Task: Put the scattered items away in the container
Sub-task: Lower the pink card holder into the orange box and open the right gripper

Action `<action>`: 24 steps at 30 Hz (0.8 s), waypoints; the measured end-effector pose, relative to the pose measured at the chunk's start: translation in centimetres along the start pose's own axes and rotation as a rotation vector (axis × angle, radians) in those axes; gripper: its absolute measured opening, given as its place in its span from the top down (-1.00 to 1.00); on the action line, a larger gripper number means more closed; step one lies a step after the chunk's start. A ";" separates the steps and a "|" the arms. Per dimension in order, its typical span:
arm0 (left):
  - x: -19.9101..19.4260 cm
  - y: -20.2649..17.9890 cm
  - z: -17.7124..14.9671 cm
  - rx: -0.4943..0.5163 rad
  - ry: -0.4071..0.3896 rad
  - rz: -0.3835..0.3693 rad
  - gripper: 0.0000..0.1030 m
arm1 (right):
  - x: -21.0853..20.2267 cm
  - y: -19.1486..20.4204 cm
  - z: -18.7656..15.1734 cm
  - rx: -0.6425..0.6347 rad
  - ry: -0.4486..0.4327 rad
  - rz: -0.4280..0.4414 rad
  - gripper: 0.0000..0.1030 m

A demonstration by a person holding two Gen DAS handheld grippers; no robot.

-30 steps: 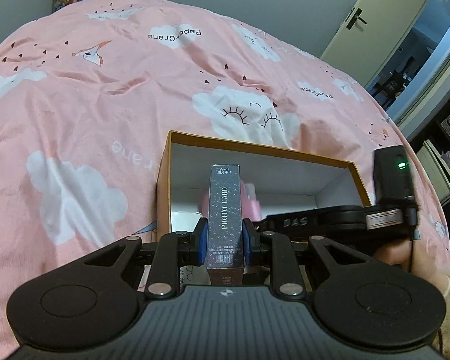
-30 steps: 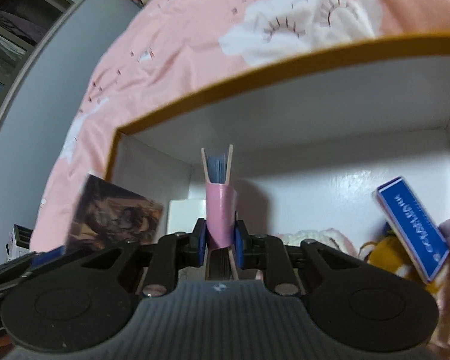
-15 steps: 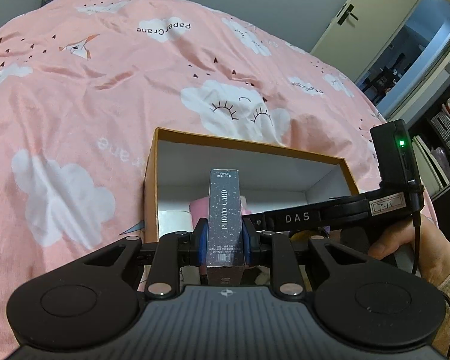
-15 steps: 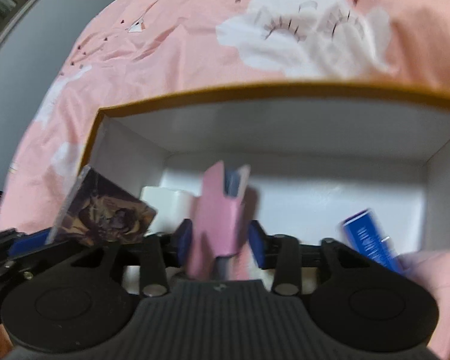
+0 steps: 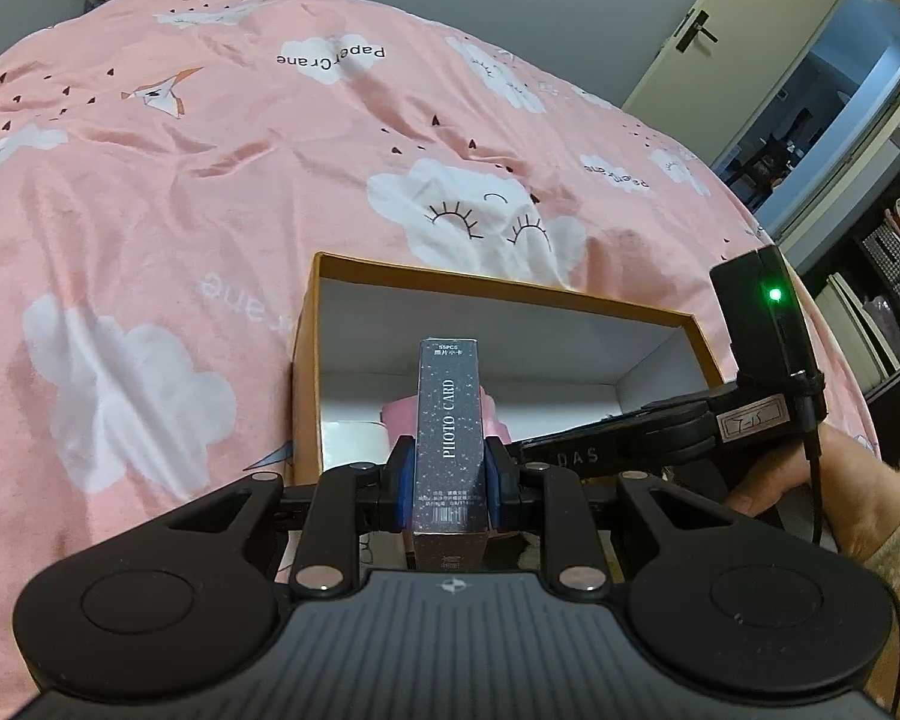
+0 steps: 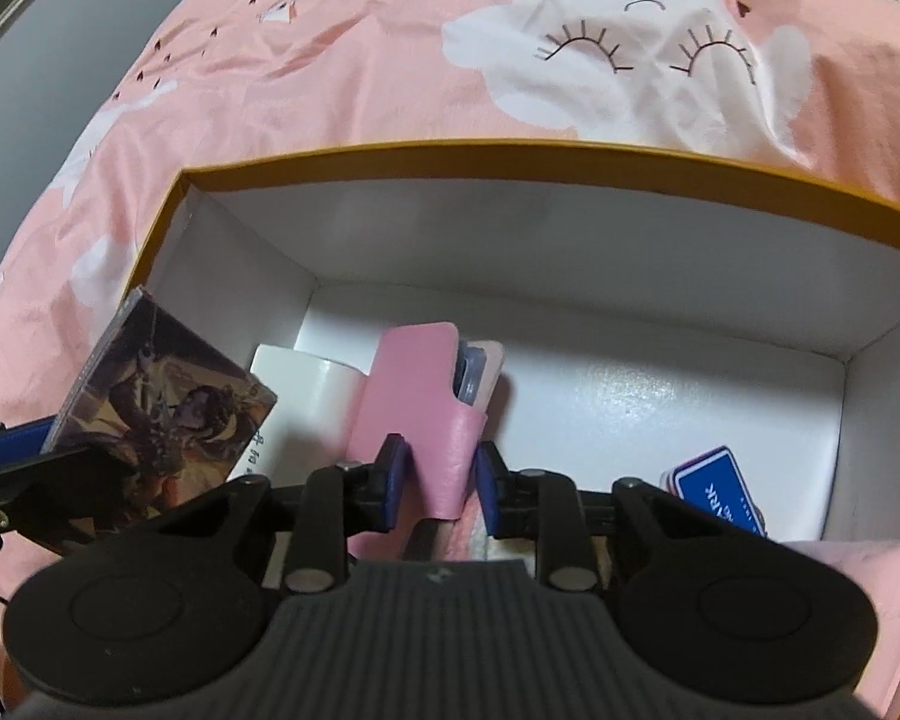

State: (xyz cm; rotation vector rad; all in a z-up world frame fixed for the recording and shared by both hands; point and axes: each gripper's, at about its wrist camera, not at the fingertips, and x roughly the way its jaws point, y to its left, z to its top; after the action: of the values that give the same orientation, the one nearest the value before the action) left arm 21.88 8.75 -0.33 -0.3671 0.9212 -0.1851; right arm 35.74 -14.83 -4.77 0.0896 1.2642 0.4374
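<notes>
An orange box with a white inside (image 5: 498,291) (image 6: 510,150) lies on the pink bed. My left gripper (image 5: 449,480) is shut on a dark "PHOTO CARD" box (image 5: 450,432), held upright over the box's near left part; it also shows in the right wrist view (image 6: 156,396). My right gripper (image 6: 437,483) is open over the box's near side. A pink leather pouch (image 6: 420,396) lies loose between its fingers, leaning left onto a white item (image 6: 312,396) on the box floor.
A blue card box (image 6: 717,489) lies in the box's near right part. The pink cloud-print bedcover (image 5: 210,180) surrounds the box. A door (image 5: 726,30) and shelves (image 5: 894,276) are at the right of the room.
My right gripper has opened and let go of the pink pouch, which dropped and tipped left into the box, then pulled back and up. My left gripper has drawn back slightly with the card box.
</notes>
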 end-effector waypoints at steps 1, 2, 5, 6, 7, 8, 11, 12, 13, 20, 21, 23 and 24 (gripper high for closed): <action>0.0 0.0 0.0 0.001 0.001 0.000 0.49 | -0.1 0.2 0.1 -0.022 0.010 -0.001 0.39; 0.0 0.0 0.0 0.000 0.001 0.001 0.49 | -0.2 0.5 0.1 -0.062 0.021 -0.008 0.37; 0.0 0.3 -0.1 -0.004 0.002 0.005 0.49 | -0.8 1.4 0.1 -0.173 0.057 -0.014 0.30; -0.1 0.4 -0.1 -0.006 0.004 0.005 0.49 | -0.9 1.7 0.0 -0.218 0.070 -0.015 0.26; -0.1 0.5 0.0 -0.009 0.005 0.005 0.49 | -1.0 1.9 0.0 -0.264 0.088 -0.017 0.24; -0.2 0.5 0.0 -0.012 0.006 0.004 0.49 | -1.1 2.2 -0.2 -0.325 0.106 -0.023 0.23; -0.3 0.5 -0.1 -0.012 0.004 0.001 0.49 | -1.2 2.9 -0.6 -0.479 0.151 -0.012 0.07; -0.3 0.4 -0.1 -0.010 0.004 -0.002 0.49 | -1.2 3.0 -0.8 -0.528 0.163 -0.010 0.06; -0.3 0.3 -0.2 -0.007 0.005 -0.005 0.49 | -1.0 3.1 -1.0 -0.564 0.179 -0.017 0.03; -0.3 0.5 -0.4 -0.007 0.018 -0.009 0.49 | -0.6 2.8 -1.2 -0.584 0.228 -0.101 0.06; -0.3 0.6 -0.4 -0.008 0.018 -0.011 0.49 | -0.6 2.5 -1.3 -0.558 0.228 -0.094 0.10; -0.3 0.7 -0.4 -0.009 0.018 -0.013 0.49 | -0.9 1.8 -1.5 -0.505 0.219 -0.087 0.28; -0.3 0.7 -0.5 -0.008 0.019 -0.015 0.49 | -1.3 1.6 -1.6 -0.488 0.210 -0.089 0.35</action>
State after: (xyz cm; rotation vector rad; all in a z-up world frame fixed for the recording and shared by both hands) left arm 21.31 9.37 -0.59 -0.3805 0.9380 -0.1983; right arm 33.52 -14.09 -3.64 -0.4331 1.3272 0.6791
